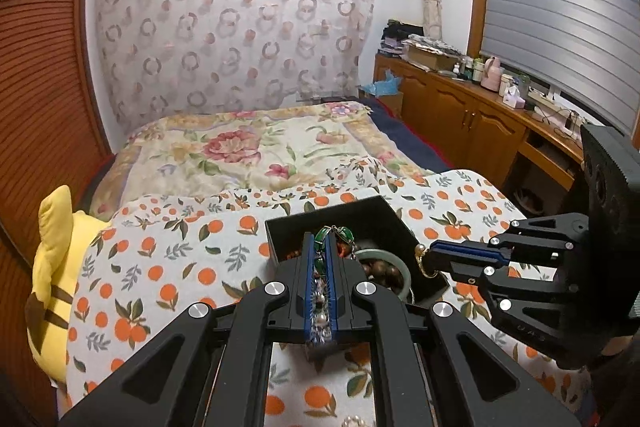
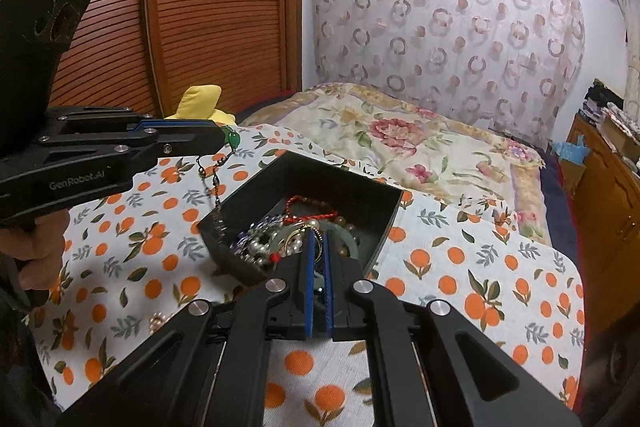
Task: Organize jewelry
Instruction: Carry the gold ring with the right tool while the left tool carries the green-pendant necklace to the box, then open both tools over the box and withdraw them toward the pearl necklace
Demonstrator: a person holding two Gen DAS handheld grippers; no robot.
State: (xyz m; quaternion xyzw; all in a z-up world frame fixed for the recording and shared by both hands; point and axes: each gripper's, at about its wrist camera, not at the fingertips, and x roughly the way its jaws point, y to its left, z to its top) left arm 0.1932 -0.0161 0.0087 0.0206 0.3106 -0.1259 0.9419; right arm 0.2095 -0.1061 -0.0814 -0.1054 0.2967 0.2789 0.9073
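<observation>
- Count first: two tools, one black box (image 2: 304, 183), one yellow plush (image 1: 52, 291), and a jumble of jewelry I can't count piece by piece.
- The box sits open on the orange-print cloth (image 1: 168, 267) over the bed. Inside: a pale green bangle (image 2: 340, 231), brown wooden beads (image 1: 382, 269), a red cord bracelet (image 2: 316, 213), pearls (image 2: 260, 247) and some sparkly bits, all tangled together.
- The left tool (image 1: 320, 247) is clenched on a green bead necklace (image 2: 233, 138), held just above the box's left near side; its dark chain (image 2: 214, 183) hangs down to the box rim.
- The right tool (image 2: 318, 243) is nearly closed over the box's near edge, pinching a gold ring with a pearl (image 1: 422, 259).
- A few more pearls (image 2: 158, 321) lie on the cloth, near side of the box.
</observation>
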